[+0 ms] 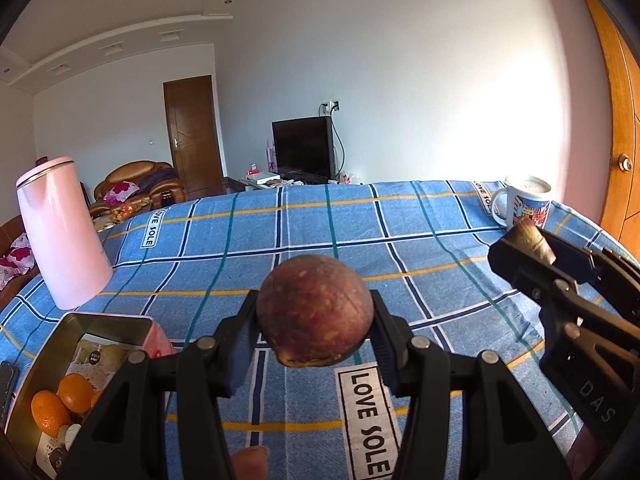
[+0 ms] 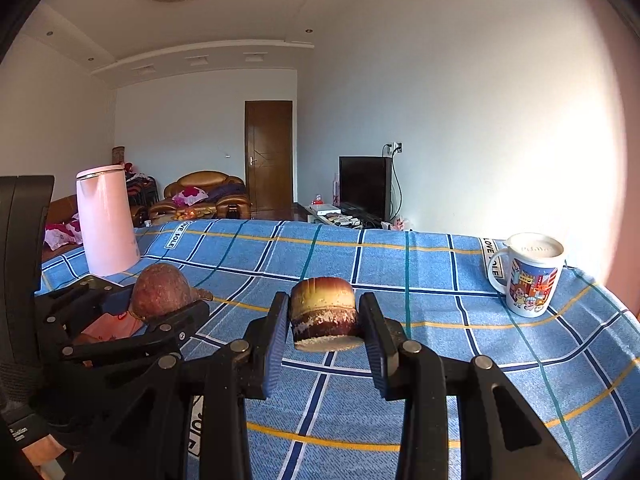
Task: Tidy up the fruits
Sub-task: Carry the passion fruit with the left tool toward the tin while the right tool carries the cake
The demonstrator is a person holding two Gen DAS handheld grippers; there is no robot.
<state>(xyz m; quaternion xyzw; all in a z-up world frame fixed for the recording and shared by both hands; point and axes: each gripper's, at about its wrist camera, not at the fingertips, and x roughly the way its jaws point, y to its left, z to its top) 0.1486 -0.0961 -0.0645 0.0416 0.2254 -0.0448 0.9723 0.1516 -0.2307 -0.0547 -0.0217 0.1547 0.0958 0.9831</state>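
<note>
Where the blue checked tablecloth (image 1: 312,224) printed with "LOVE SOLE" covers the table, the largest thing on it is a pink kettle (image 1: 60,232), standing upright at the far left. Just near of the kettle, at the left edge, sits an open metal tin (image 1: 52,344) holding oranges (image 1: 64,400) and what seem to be paper packets, though the left gripper's frame hides part of its inside. A patterned mug (image 2: 528,276) stands upright at the far right corner, well apart from the tin.

The left gripper (image 1: 316,324) is clamped on a round reddish-brown fruit (image 1: 314,316), held above the cloth at the middle of the table; in the right wrist view it shows at the left, over the tin. The right gripper (image 2: 326,320) is closed around a short brown stubby piece (image 2: 324,312) with a pale, crusted cut face, held clear of the cloth to the right of the other gripper and near of the mug.
</note>
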